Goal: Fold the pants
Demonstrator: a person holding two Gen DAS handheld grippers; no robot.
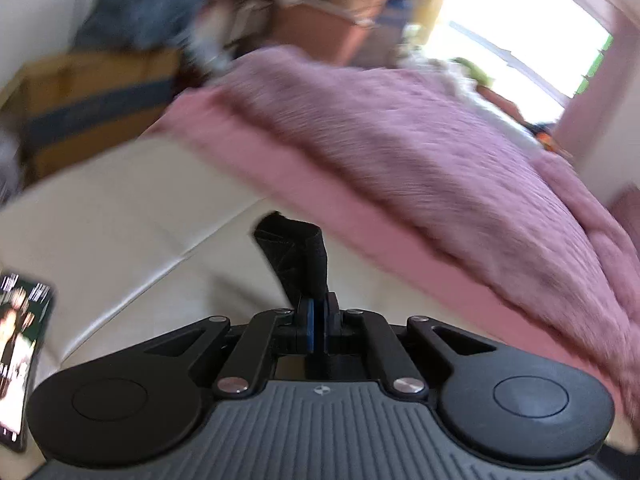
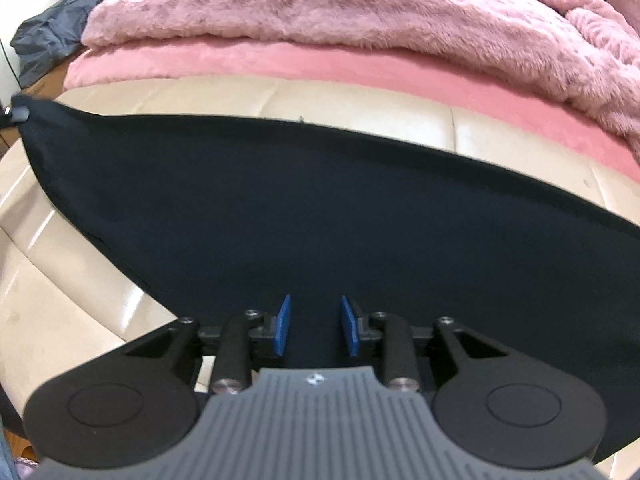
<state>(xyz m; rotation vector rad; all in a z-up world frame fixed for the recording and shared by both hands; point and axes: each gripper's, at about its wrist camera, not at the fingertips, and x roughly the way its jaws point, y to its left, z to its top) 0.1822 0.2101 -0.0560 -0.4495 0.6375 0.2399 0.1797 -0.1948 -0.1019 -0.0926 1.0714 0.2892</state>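
The black pants (image 2: 304, 208) lie spread across a cream leather surface (image 2: 100, 304) in the right wrist view. My right gripper (image 2: 315, 330) is open, its blue pads (image 2: 282, 330) apart just above the near part of the pants. My left gripper (image 1: 318, 320) is shut on a corner of the black pants (image 1: 298, 254), which sticks up from between the closed blue pads. That held corner shows at the far left of the right wrist view (image 2: 24, 114). The left wrist view is motion blurred.
A pink fluffy blanket (image 2: 360, 12) on a pink cover (image 2: 280, 64) lies beyond the pants. A phone with a lit screen (image 1: 20, 356) lies at the left. Cardboard boxes (image 1: 92, 96) with grey clothes (image 1: 140, 12) stand beyond. A bright window (image 1: 516, 28) is at the right.
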